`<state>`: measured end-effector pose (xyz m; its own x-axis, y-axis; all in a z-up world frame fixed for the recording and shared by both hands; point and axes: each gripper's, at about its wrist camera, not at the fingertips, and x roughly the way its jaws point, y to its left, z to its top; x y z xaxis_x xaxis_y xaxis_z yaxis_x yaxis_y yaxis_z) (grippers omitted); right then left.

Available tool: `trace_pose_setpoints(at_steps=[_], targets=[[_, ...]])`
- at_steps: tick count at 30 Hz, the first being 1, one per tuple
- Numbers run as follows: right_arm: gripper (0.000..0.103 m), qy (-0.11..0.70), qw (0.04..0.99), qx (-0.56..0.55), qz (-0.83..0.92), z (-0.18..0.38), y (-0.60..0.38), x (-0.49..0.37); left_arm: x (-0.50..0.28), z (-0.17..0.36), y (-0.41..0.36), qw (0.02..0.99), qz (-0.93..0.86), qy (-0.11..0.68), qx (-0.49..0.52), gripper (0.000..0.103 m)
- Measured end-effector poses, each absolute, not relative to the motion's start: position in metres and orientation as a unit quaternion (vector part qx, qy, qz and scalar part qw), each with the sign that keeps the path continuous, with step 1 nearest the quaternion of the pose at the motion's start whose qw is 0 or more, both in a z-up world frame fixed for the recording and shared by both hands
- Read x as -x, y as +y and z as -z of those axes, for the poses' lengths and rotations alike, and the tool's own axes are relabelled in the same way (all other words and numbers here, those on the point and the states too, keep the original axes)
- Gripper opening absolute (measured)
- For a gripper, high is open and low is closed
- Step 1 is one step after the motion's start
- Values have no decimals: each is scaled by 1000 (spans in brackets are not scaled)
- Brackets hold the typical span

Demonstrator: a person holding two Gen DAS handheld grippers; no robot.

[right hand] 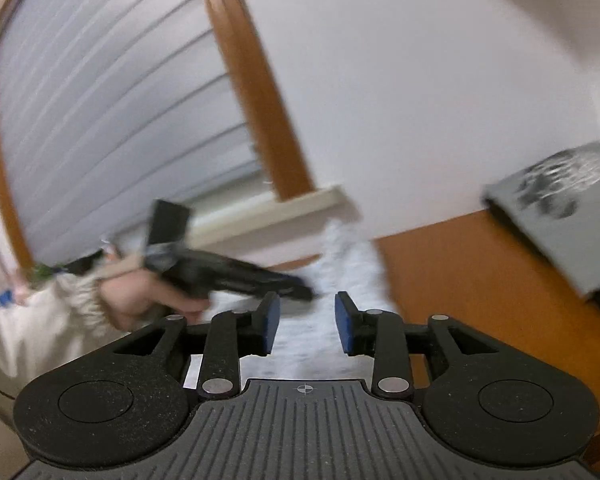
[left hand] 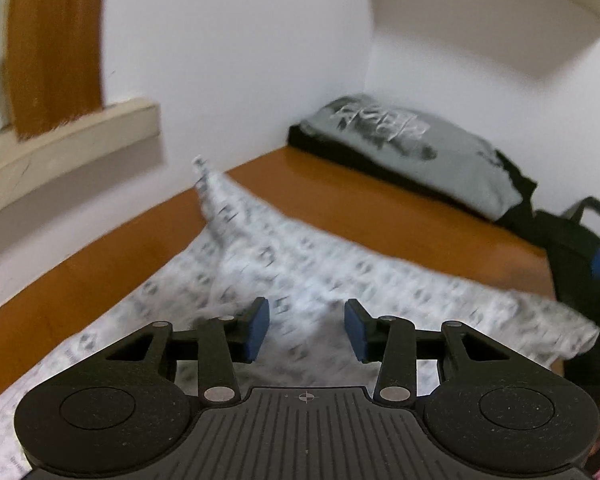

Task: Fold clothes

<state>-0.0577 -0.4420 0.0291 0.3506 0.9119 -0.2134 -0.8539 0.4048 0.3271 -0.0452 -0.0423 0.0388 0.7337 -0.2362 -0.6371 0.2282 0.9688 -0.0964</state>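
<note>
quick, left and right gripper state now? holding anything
Left gripper: open, holding nothing, above the white patterned garment.
Right gripper: open, holding nothing.

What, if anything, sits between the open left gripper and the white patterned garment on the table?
Nothing visible does. The left gripper hangs open directly over the white patterned garment, with only air between its pads and the cloth. The folded grey shirt lies apart, in the far corner of the table.

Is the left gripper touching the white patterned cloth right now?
Cannot tell. In the left wrist view the left gripper is open with the white patterned cloth showing between and beyond its fingers, but blur hides whether the tips meet it.
</note>
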Motion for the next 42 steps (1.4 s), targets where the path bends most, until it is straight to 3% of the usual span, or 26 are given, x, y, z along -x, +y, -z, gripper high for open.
trace_pose_setpoints(at_steps=[4, 9, 12, 16, 18, 30, 35, 37, 40, 41, 42], targets=[[31, 199, 821, -21, -534, -18, -418, 52, 49, -33, -32, 928, 124, 351, -11, 45], [22, 208, 819, 79, -529, 10, -415, 54, 50, -29, -23, 928, 127, 350, -1, 43], [17, 206, 823, 72, -524, 11, -432, 48, 51, -30, -23, 928, 129, 348, -8, 44], [17, 205, 821, 67, -529, 12, -436, 47, 54, -35, -22, 931, 124, 343, 7, 44], [18, 204, 824, 59, -525, 10, -434, 46, 60, -42, -26, 935, 124, 332, 10, 51], [27, 199, 837, 24, -510, 1, -430, 43, 127, -50, -110, 922, 233, 306, -36, 65], [27, 200, 838, 27, -508, -3, -436, 46, 138, -42, -131, 917, 250, 307, -57, 66], [27, 200, 838, 28, -507, -4, -438, 48, 137, -37, -138, 915, 242, 311, -83, 62], [27, 201, 839, 30, -506, -6, -441, 50, 136, -35, -137, 917, 238, 306, -94, 28], [27, 201, 839, 30, -505, -7, -442, 50, 136, -38, -135, 919, 238, 302, -89, 9], [27, 202, 839, 31, -505, -8, -443, 51, 136, -41, -132, 922, 236, 296, -82, 4]])
